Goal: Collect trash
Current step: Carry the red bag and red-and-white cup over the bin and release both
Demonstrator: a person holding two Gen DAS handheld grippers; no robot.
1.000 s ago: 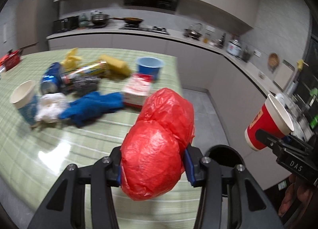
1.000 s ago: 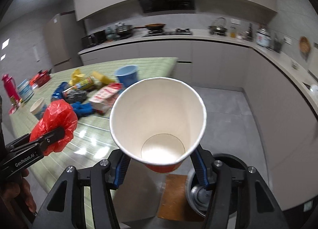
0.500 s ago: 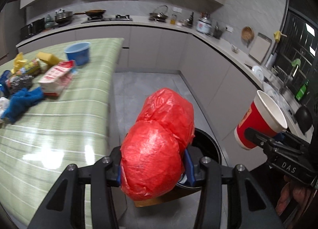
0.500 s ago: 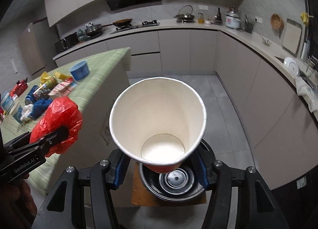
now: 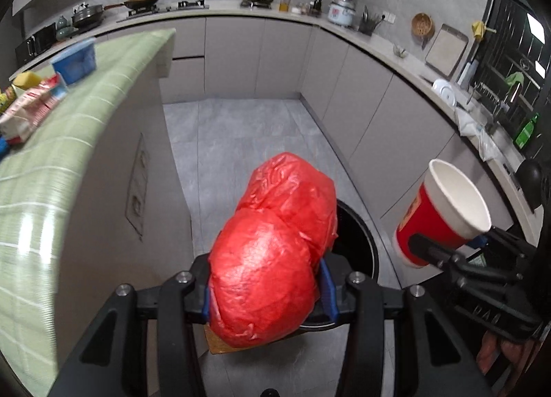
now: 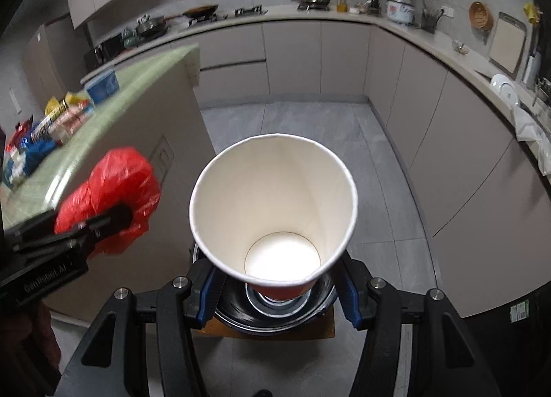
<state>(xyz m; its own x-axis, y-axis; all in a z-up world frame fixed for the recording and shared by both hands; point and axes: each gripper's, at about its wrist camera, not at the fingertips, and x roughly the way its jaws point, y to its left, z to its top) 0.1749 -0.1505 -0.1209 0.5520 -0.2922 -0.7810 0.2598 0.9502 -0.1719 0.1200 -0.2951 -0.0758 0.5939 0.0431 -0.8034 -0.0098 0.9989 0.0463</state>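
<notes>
My left gripper [image 5: 267,288] is shut on a crumpled red plastic bag [image 5: 275,255], held over the floor just left of a round black trash bin [image 5: 358,242]. The bag also shows in the right wrist view [image 6: 113,197]. My right gripper [image 6: 275,288] is shut on an empty red paper cup with a white inside [image 6: 275,211], held directly above the bin [image 6: 275,311]. The cup also shows at the right of the left wrist view [image 5: 440,217]. Most of the bin is hidden behind the bag and the cup.
A green-topped kitchen island [image 5: 44,162] stands at the left with a blue bowl [image 5: 74,61], a red-and-white packet [image 5: 29,109] and other litter [image 6: 38,135]. Grey cabinets and a worktop [image 5: 378,49] run along the back and right. Grey tiled floor [image 5: 241,135] lies between.
Both grippers have swung right, away from the island, and lowered toward the trash bin. The island litter has slid to the far left of both views. Both grips are unchanged.
</notes>
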